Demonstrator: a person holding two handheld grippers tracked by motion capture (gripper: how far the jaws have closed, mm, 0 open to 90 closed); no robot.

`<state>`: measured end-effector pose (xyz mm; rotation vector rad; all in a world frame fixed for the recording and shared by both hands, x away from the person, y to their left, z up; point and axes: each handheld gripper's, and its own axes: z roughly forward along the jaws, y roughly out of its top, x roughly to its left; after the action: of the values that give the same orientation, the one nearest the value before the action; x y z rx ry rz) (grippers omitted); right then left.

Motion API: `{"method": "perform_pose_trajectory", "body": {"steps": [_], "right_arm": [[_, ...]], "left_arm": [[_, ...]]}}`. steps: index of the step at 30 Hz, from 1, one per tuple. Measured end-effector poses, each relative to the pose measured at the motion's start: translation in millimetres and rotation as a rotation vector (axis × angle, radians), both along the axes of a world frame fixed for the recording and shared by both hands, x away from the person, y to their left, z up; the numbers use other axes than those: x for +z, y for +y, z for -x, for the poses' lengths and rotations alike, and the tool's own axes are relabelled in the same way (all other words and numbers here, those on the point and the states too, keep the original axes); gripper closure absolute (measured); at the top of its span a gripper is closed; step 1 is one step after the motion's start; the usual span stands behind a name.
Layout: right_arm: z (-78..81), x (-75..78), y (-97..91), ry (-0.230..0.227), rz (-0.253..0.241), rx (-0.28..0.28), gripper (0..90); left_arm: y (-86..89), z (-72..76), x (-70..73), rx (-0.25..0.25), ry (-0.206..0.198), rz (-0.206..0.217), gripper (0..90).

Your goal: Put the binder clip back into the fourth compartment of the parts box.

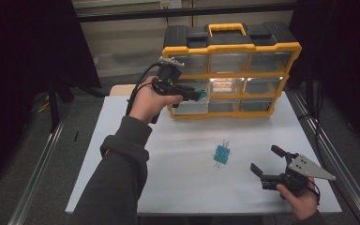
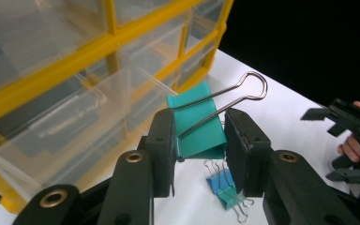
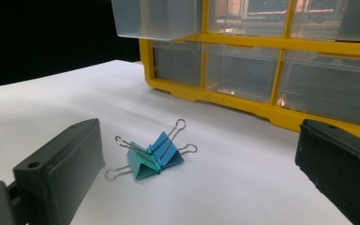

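Dark sleeve (image 1: 117, 173) filled the bottom left of the high view, the forearm running up to the left gripper (image 1: 194, 95), which was raised in front of the left column of a yellow drawer organiser (image 1: 232, 47). Its jaws were hard to make out there, with just a sliver of teal between them. At the lower right the right gripper (image 1: 265, 161) rested low over the white table (image 1: 183, 136) with its jaws spread and nothing in them, the hand cut off by the frame edge. Two small clips (image 1: 221, 154) lay together on the table between the grippers. Beyond the table the room was dark.

From the left gripper view, the jaws were part closed and pressed on a teal binder clip (image 2: 197, 126), gripped across its body with one wire handle (image 2: 243, 89) sticking up. It hung just beside a pulled-out clear drawer (image 2: 75, 126). Below lay the small clips (image 2: 225, 190), partly hidden by the jaws.

From the right gripper view, the two jaws stood wide apart and empty, cut off at the bottom corners. Between them on the table sat a teal and a blue clip (image 3: 152, 157), touching, near the organiser (image 3: 262, 110).
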<state>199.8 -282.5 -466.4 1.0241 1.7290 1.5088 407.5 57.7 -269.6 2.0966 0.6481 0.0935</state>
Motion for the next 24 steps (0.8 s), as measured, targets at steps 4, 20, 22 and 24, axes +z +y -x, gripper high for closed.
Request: {"method": "perform_pose_trajectory", "body": {"steps": [4, 20, 22, 24], "right_arm": [[-0.1, -0.2, -0.7, 0.003, 0.002, -0.001, 0.6], [-1.0, -0.6, -1.1, 0.000, -0.005, 0.003, 0.6], [-1.2, -0.7, -1.2, -0.001, -0.005, 0.004, 0.6], [-1.1, -0.8, -1.0, 0.003, -0.010, 0.001, 0.6]], "left_arm": [[-1.0, -6.2, 2.5, 0.010, -0.004, 0.011, 64.9], [-4.7, -30.0, -10.0, 0.098, -0.024, -0.005, 65.0], [-5.7, -31.6, -11.7, 0.113, -0.027, -0.010, 65.0], [-6.6, -34.1, -13.8, 0.127, -0.032, -0.013, 65.0]]}}
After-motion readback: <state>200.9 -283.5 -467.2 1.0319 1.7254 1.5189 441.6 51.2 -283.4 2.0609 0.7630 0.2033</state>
